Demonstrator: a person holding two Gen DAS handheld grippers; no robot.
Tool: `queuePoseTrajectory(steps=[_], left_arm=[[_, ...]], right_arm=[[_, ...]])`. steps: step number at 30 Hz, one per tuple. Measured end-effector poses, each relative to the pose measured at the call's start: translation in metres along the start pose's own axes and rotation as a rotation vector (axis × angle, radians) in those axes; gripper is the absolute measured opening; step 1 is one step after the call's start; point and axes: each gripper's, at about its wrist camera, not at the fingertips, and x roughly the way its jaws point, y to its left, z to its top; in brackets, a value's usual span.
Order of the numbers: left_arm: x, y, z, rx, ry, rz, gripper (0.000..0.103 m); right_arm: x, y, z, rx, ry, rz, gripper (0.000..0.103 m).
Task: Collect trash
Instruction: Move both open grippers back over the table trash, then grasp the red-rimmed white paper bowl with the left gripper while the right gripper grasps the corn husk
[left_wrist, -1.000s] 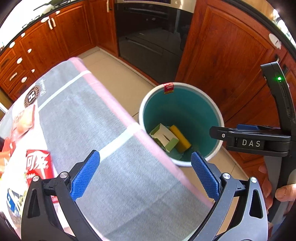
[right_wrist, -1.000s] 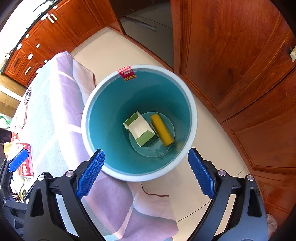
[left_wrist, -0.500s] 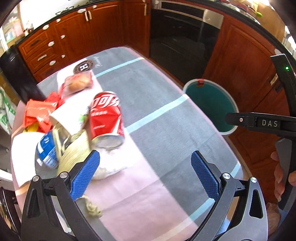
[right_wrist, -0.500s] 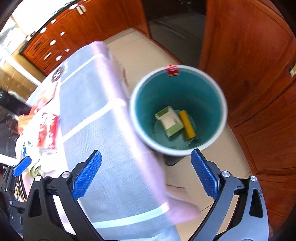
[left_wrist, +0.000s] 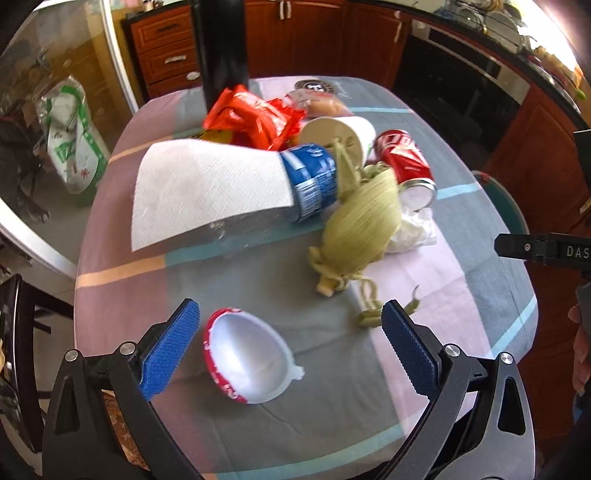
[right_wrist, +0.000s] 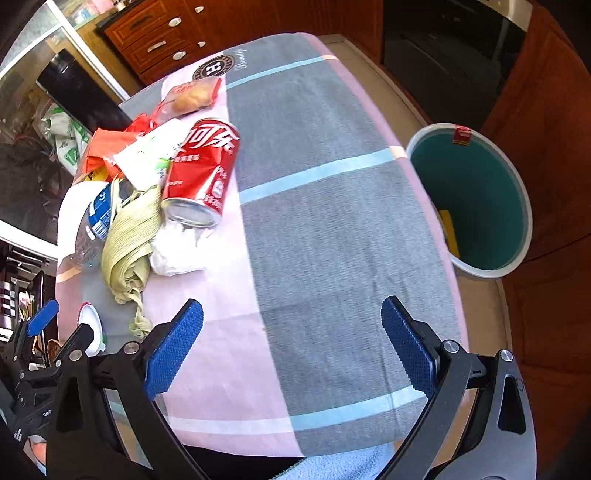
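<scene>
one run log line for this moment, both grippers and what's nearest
left gripper: open, empty, over red-rimmed white cup | right gripper: open, empty, above tablecloth | bin: beside table

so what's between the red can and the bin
Only bare tablecloth lies between the can and the bin, per the right wrist view.

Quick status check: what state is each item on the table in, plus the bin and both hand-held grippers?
Left hand-held gripper: open, empty, over the cup.
Right hand-held gripper: open, empty, over bare cloth.
Cup: on its side, empty.
Can: on its side.
Bottle: lying down, partly under the paper towel.
Corn husk: loose, beside the can.
Bin: open, yellow item inside.
</scene>
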Motion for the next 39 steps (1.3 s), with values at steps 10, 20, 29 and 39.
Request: queuePoseTrajectory(steps=[10, 20, 29, 39], left_arm=[[0.026, 0.033, -0.032, -0.083, 0.083, -0.064, 0.098], [0.028, 0.04, -0.038, -0.084, 0.066, -0.135, 0.056], [0.026, 0.047, -0.038, -0.096, 0.07, -0.185, 0.057], [0.024, 0.049, -0.043, -0.094, 0.069, -0.173, 0.058]], right_arm=[[0.009, 0.064, 0.005, -0.098, 0.024, -0.007, 0.093], [0.02, 0.108, 0.009, -0.185, 0.029, -0.015, 0.093], [0.045, 0.15, 0.018, -0.256, 0.023, -0.007, 0.093], [0.042, 0.165, 0.012, -0.356, -0.03, -0.022, 0.056]])
